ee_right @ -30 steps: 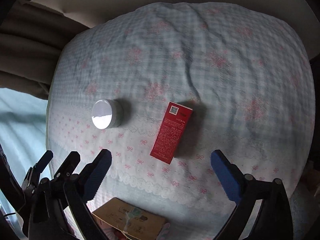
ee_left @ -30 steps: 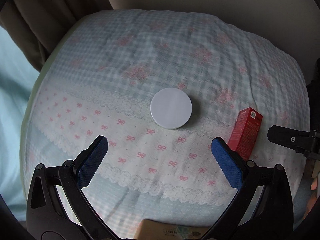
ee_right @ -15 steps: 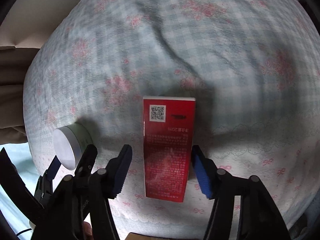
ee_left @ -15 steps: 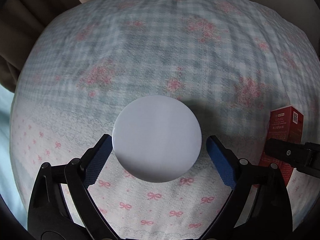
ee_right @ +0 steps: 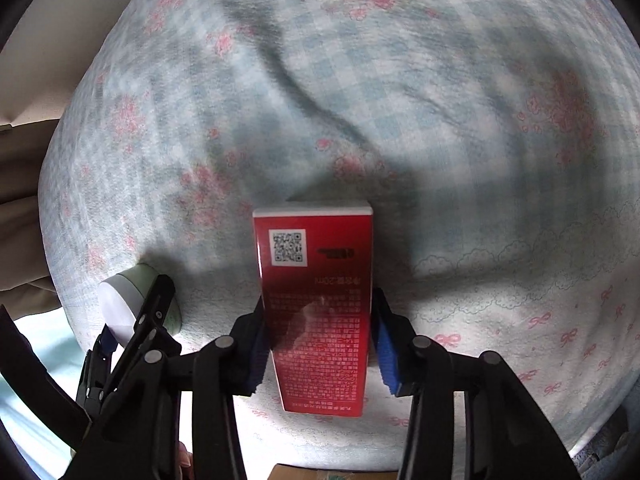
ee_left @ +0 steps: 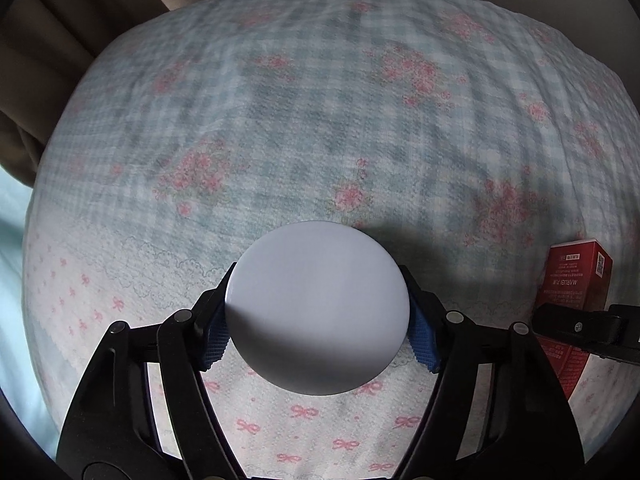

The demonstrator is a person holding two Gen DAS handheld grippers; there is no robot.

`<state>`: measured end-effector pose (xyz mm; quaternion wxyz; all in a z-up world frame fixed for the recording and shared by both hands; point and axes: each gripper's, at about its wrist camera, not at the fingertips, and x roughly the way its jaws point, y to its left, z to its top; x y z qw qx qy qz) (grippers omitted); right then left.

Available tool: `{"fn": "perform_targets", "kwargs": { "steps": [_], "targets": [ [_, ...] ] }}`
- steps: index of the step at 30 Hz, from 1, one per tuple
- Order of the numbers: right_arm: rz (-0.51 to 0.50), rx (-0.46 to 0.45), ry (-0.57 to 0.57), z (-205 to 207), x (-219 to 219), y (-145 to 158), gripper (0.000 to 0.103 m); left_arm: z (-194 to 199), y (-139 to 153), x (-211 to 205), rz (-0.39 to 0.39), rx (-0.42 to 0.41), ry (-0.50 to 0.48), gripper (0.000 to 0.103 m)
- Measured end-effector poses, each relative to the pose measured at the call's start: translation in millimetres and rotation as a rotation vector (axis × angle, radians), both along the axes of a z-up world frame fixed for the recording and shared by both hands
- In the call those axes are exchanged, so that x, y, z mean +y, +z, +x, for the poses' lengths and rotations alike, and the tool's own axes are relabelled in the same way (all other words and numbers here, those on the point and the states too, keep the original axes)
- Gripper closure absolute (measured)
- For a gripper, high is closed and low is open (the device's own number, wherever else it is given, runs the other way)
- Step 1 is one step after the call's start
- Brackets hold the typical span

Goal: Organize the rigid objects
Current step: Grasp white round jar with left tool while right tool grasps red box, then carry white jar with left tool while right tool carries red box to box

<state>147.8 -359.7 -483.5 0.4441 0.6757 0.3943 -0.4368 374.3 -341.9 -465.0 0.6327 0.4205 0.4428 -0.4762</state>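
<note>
A round white-lidded jar [ee_left: 317, 307] sits between the blue pads of my left gripper [ee_left: 318, 330], which is shut on its sides. In the right wrist view the jar [ee_right: 122, 300] shows a pale green body at the left, with the left gripper's fingers [ee_right: 154, 312] around it. A red box [ee_right: 318, 308] with a QR code lies flat on the bedspread, and my right gripper [ee_right: 320, 344] is shut on its long sides. The red box also shows at the right edge of the left wrist view [ee_left: 576, 284], behind the right gripper's finger [ee_left: 580, 326].
Everything lies on a bed with a blue checked, pink-flowered bedspread [ee_left: 320, 120] with folds [ee_right: 304, 88]. Brown curtains [ee_left: 48, 40] hang at the far left. A cardboard box edge [ee_right: 320, 474] shows at the bottom of the right wrist view.
Both grippers came down and forward from open above the bed. The left one closed on the white jar, the right one closed on the red box.
</note>
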Motion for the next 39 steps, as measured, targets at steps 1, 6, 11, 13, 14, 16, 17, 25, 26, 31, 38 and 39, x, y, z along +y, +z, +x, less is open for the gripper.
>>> {"fn": "perform_targets", "kwargs": {
  "steps": [1, 6, 11, 13, 14, 16, 17, 25, 26, 31, 38, 39],
  "targets": [
    [0.003, -0.007, -0.001, -1.9, -6.6, -1.0, 0.062, -0.9, 3.0, 0.9, -0.002, 0.003, 0.008, 0.033],
    [-0.001, -0.074, -0.001, -15.3, -13.1, 15.1, 0.064, -1.6, 28.8, 3.2, -0.034, 0.006, 0.056, 0.033],
    [-0.031, -0.121, 0.033, -30.7, -21.0, 42.6, 0.064, 0.3, 64.2, 10.3, -0.066, 0.004, 0.120, 0.033],
    [-0.043, -0.143, 0.052, -39.0, -19.2, 58.4, 0.064, -0.5, 82.3, 17.0, -0.082, -0.002, 0.148, 0.033],
    [-0.050, -0.153, 0.066, -42.5, -20.6, 66.4, 0.064, -1.1, 92.1, 20.6, -0.090, -0.006, 0.159, 0.033],
    [-0.069, -0.174, 0.102, -46.6, -20.5, 85.4, 0.064, -5.0, 112.6, 28.7, -0.103, -0.021, 0.183, 0.033],
    [-0.081, -0.184, 0.124, -48.7, -20.9, 95.9, 0.064, -6.5, 124.1, 33.5, -0.109, -0.029, 0.194, 0.033],
    [-0.183, -0.311, 0.486, -45.4, -0.4, 187.9, 0.064, -25.2, 235.7, 101.0, -0.190, -0.061, 0.293, 0.033],
    [-0.194, -0.327, 0.532, -42.4, 5.2, 199.3, 0.064, -28.7, 249.2, 113.1, -0.199, -0.059, 0.311, 0.033],
    [-0.226, -0.395, 0.758, -30.8, 45.3, 252.7, 0.064, -48.3, 303.6, 183.7, -0.234, -0.046, 0.406, 0.033],
    [-0.241, -0.459, 0.979, 6.9, 119.5, 287.7, 0.064, -78.4, 335.7, 307.3, -0.276, -0.017, 0.593, 0.033],
    [-0.231, -0.467, 0.996, 10.4, 129.6, 289.1, 0.064, -82.7, 336.3, 324.2, -0.277, -0.016, 0.621, 0.033]
  ]
}}
